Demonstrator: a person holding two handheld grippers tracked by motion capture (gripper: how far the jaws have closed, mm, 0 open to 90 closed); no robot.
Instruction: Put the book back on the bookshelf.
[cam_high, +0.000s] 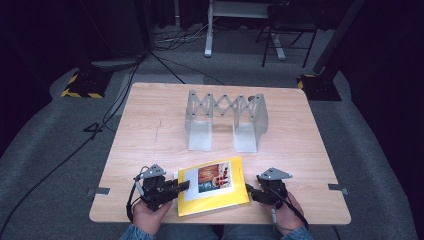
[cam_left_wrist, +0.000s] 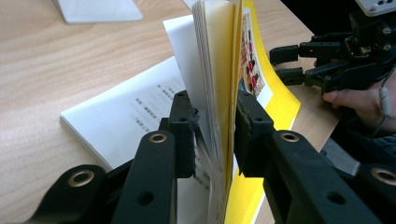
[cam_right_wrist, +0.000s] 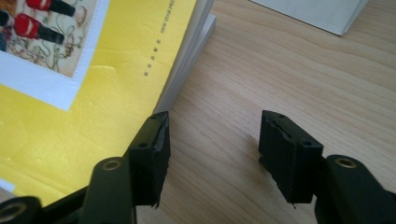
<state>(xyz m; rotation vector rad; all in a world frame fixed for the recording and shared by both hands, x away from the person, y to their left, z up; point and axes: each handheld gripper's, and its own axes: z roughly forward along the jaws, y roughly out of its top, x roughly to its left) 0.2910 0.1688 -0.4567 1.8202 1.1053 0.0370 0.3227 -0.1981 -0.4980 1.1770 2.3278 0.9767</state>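
A yellow book (cam_high: 215, 187) with a picture on its cover lies near the table's front edge. My left gripper (cam_high: 184, 186) holds its left edge. In the left gripper view the jaws (cam_left_wrist: 215, 121) are shut on the yellow cover and several pages (cam_left_wrist: 219, 70), which stand lifted off the white text pages below. My right gripper (cam_high: 250, 192) sits just right of the book with its jaws open. In the right gripper view it (cam_right_wrist: 214, 140) hovers over bare wood beside the book's edge (cam_right_wrist: 187, 51), holding nothing.
A grey metal expanding rack (cam_high: 225, 117) with two flat feet stands mid-table behind the book. The wooden table (cam_high: 150, 135) ends close in front of both hands. Cables and stand legs lie on the dark floor beyond.
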